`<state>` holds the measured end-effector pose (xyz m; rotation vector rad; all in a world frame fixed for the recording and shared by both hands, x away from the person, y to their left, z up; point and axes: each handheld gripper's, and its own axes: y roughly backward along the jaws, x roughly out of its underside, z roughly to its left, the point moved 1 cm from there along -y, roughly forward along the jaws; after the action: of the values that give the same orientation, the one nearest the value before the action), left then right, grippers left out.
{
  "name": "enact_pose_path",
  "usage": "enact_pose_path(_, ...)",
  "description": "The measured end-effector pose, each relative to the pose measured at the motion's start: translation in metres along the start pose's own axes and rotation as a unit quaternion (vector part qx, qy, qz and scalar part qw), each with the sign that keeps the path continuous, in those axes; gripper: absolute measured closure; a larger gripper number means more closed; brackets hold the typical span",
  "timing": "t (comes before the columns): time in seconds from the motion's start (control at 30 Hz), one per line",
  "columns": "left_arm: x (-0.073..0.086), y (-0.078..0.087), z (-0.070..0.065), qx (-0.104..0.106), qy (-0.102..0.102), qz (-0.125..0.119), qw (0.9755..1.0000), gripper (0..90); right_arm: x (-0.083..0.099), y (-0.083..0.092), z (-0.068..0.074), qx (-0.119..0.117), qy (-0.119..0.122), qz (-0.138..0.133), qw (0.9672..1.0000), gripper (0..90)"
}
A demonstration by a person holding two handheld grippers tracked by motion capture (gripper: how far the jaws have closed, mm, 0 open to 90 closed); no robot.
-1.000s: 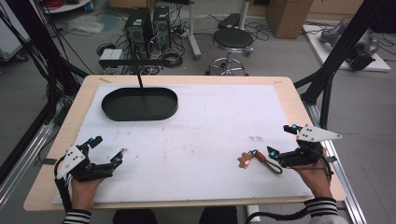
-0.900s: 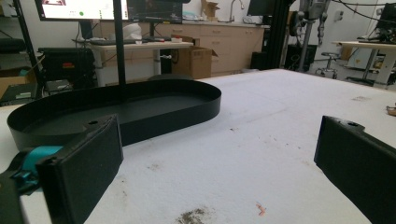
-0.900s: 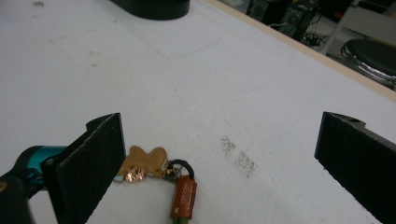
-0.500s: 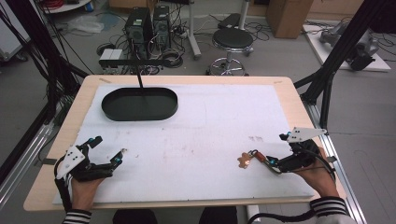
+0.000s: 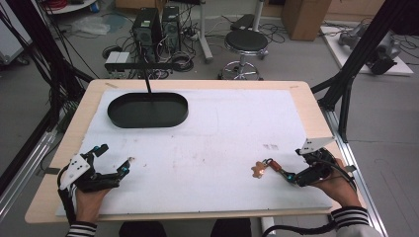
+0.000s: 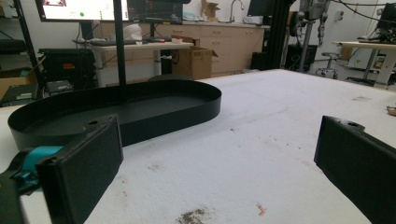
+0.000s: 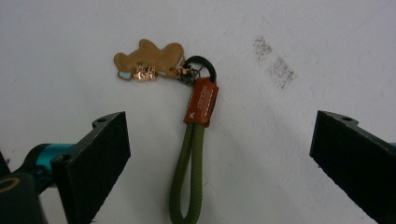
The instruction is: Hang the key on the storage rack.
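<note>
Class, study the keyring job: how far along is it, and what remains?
Done: the right gripper is lined up, jaws open on either side of the keyring's green loop. In hand: closing on it; it lies flat on the table, not gripped. Left: grasping and lifting, perhaps to the black tray. The left gripper rests open.

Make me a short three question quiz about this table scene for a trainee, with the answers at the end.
1. True or false: the right gripper has its fingers closed on the green strap.
2. What is clipped to the strap's black ring? A) a tan bear-shaped charm B) a silver key C) a blue whistle
3. In the high view, in which part of the white mat does the black oval tray sit?

Key
1. False: the fingers stand wide open on either side of the strap, not touching it.
2. A: the tan charm.
3. The far left part, ahead of the left gripper.
</note>
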<state>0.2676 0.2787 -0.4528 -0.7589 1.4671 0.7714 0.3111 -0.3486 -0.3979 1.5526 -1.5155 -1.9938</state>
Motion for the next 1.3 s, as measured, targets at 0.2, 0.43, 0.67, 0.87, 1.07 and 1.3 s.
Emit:
enact_pose_path(0.2,0.0,0.0,0.0,0.0,0.0,0.0,1.0,1.7,0.001,-0.008,-0.001,-0.012,0.004,0.04,0.9991,4.1)
enact_pose_path(0.43,0.0,0.0,0.0,0.0,0.0,0.001,1.0,1.7,0.005,-0.014,0.0,-0.025,0.006,0.068,0.9974,5.6)
enact_pose_path(0.67,0.0,0.0,0.0,0.001,0.001,-0.001,1.0,1.7,0.008,-0.019,0.001,-0.047,0.006,0.092,0.9946,16.2)
enact_pose_path(0.87,0.0,0.0,0.0,0.001,0.0,0.0,1.0,1.7,0.01,-0.019,0.002,-0.057,0.008,0.112,0.992,23.6)
enact_pose_path(1.07,0.0,0.0,0.0,0.0,0.0,0.0,1.0,1.7,0.011,-0.02,0.001,-0.058,0.01,0.125,0.9904,30.0)
enact_pose_path(1.3,0.0,0.0,0.0,0.001,0.0,0.0,1.0,1.7,0.011,-0.019,0.0,-0.066,0.017,0.131,0.9891,43.3)
